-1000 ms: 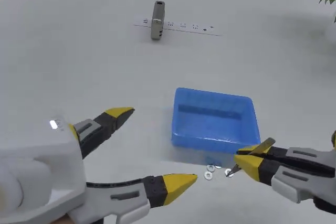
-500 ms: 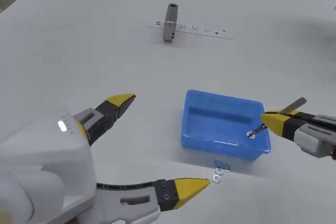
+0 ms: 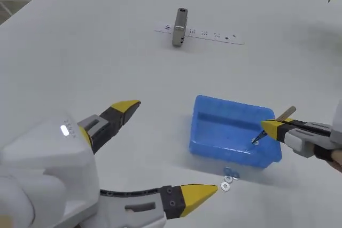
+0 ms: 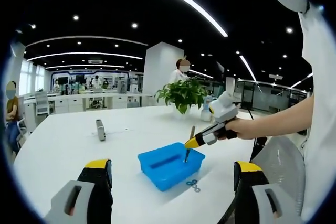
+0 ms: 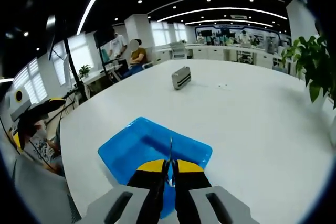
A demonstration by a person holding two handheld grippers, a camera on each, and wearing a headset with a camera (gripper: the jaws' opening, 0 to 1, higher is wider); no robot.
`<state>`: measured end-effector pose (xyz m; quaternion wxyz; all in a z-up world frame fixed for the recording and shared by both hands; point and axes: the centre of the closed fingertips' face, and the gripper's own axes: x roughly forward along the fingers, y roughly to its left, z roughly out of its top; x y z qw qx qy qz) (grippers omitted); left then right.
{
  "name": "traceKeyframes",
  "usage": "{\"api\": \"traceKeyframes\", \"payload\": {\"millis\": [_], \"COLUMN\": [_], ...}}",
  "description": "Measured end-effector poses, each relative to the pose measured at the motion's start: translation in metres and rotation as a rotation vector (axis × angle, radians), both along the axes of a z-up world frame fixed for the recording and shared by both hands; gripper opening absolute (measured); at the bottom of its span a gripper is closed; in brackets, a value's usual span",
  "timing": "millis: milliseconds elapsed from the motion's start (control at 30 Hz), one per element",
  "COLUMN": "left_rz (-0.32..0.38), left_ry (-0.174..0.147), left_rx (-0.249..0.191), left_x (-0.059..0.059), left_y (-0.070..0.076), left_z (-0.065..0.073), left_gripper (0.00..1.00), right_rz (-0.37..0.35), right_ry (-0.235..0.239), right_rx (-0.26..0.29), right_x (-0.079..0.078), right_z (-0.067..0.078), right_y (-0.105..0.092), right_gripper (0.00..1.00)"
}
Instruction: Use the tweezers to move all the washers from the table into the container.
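Currently drop step: right gripper (image 3: 270, 127) clamped on slim metal tweezers (image 3: 259, 136), tips over blue rectangular plastic container (image 3: 214, 143). Left gripper (image 3: 171, 147) wide, idle. Next: pick small steel washers (image 3: 228, 177) at container's 6 o'clock.

Open table (image 3: 80, 52) surrounds container (image 3: 214, 148); tweezers (image 3: 286, 113) hang above it.

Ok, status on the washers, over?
Right tongs shut on tweezers, tip over blue container. Left tongs open, idle. Few washers on table beside it. Nothing in the way.
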<state>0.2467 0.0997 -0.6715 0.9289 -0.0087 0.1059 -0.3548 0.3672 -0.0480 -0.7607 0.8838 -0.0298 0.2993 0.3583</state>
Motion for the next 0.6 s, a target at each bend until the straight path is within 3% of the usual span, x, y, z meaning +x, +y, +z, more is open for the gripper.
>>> {"api": "traceKeyframes", "payload": {"millis": [167,367,600], "left_rz": [0.012,0.013,0.008], "left_ry": [0.011,0.018,0.024], "left_rx": [-0.022,-0.021,-0.025], "left_x": [0.001,0.001,0.0], "left_y": [0.003,0.004,0.002], "left_z": [0.0,-0.001,-0.002], "left_gripper": [0.99,0.99,0.96], "right_rz": [0.01,0.013,0.033], "right_ry": [0.004,-0.017,-0.066], "right_rx": [-0.011,-0.001,0.073], "right_x": [0.0,0.001,-0.014], "right_z": [-0.004,0.002,0.036], "right_y": [0.0,0.001,0.011], "right_gripper": [0.03,0.03,0.03]}}
